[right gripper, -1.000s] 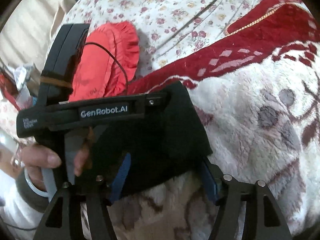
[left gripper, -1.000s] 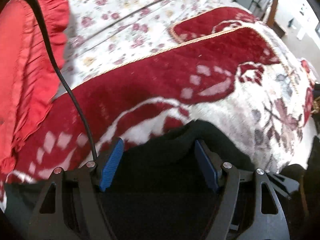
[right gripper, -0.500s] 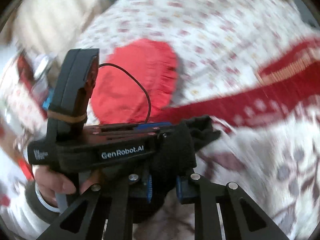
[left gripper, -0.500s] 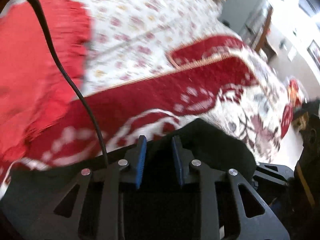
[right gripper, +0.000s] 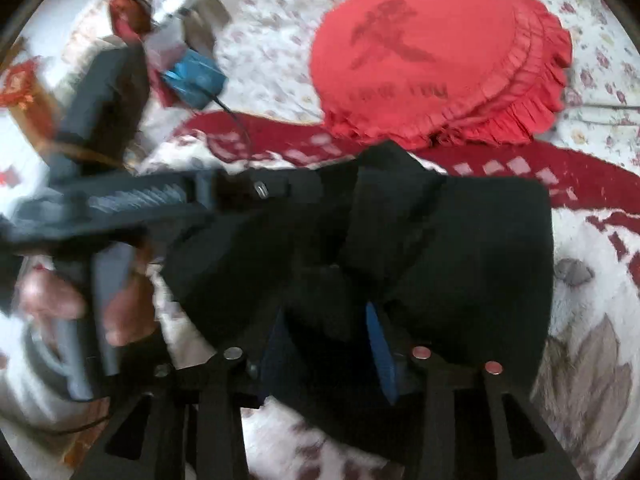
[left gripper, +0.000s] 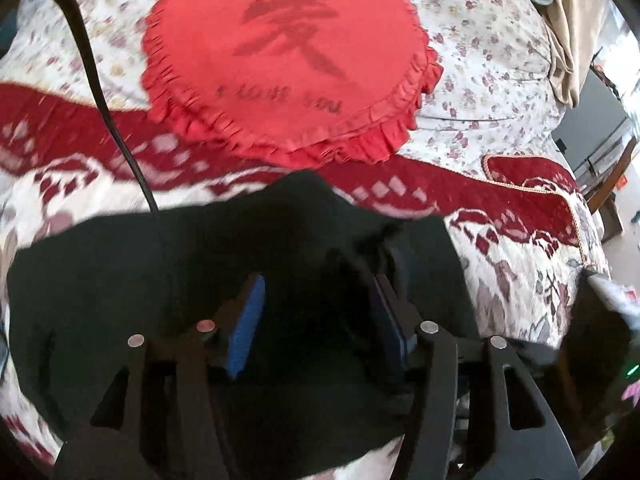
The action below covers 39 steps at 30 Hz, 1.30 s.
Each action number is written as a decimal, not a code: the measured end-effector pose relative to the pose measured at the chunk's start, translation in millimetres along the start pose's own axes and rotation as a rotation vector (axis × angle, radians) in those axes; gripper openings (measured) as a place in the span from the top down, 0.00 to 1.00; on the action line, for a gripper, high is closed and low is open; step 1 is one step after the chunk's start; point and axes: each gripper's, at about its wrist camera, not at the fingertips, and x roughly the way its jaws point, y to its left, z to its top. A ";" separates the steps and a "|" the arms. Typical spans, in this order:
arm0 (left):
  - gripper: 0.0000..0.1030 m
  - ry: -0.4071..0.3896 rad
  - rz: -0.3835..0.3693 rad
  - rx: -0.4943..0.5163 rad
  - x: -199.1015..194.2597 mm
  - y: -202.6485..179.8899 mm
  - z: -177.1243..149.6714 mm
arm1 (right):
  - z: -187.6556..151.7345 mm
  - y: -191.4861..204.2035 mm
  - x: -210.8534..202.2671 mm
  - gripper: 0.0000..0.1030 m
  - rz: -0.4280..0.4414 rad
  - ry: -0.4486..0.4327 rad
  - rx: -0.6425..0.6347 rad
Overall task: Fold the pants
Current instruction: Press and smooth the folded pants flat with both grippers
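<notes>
Nearest to us in the left wrist view, our left gripper hangs over the black pants, its blue pads parting with dark cloth lying between them; the pads do not press on it, so the claw is released. The cloth is so dark that we cannot make out seams, waistband or leg ends there, and its lower edge is cut off behind the gripper's frame.

In the right wrist view, our right gripper is likewise opening, with a raised fold of the pants standing between its pads; we see no pinch, though blur makes this hard to judge. To its left, the left gripper reaches in sideways, blurred, held by a hand.

The pants lie on a red and white fleece blanket as a squat folded bundle, a rumpled fold across its top. Its longer side seems to run left to right across the view; which end is the waist we cannot tell.

Just beyond lies a round red frilled cushion with illegible printed lettering, on a floral sheet. A black cable crosses the left view's edge.
</notes>
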 end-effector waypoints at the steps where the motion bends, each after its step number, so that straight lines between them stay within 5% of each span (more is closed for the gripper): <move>1: 0.45 0.005 -0.004 -0.003 -1.1 0.8 -5.6 | 0.3 -1.4 -11.8 0.52 0.010 -0.025 0.004; 4: 0.45 0.012 -0.011 0.001 -1.6 -5.0 -18.0 | 2.5 -16.5 -47.1 0.50 0.005 -0.123 0.042; 6: 0.45 0.015 -0.016 0.004 -0.6 -11.0 -22.5 | 9.6 -28.1 -55.4 0.50 -0.102 -0.146 0.052; 9: 0.45 0.003 -0.019 0.006 -1.2 -21.3 -27.8 | 23.3 -44.6 -39.1 0.56 -0.229 -0.096 0.061; 13: 0.45 -0.003 0.064 0.019 5.4 -31.2 -33.0 | 44.8 -41.6 -12.2 0.59 -0.199 -0.079 0.031; 16: 0.45 0.043 0.142 -0.038 18.9 -19.6 -37.8 | 59.9 -32.2 33.7 0.59 -0.267 0.037 -0.080; 21: 0.45 0.045 0.151 -0.060 17.9 -11.0 -44.4 | 76.9 -29.8 77.4 0.59 -0.279 0.101 -0.173; 24: 0.45 0.046 0.141 -0.056 15.9 -9.6 -45.3 | 81.0 -32.6 58.8 0.59 -0.272 0.093 -0.151; 31: 0.45 0.032 0.131 -0.089 10.7 -4.9 -47.9 | 26.5 -28.4 -12.0 0.57 -0.329 0.047 -0.147; 39: 0.45 0.001 0.165 -0.079 0.1 -9.5 -54.2 | -10.6 -19.9 -2.6 0.57 -0.353 0.112 -0.157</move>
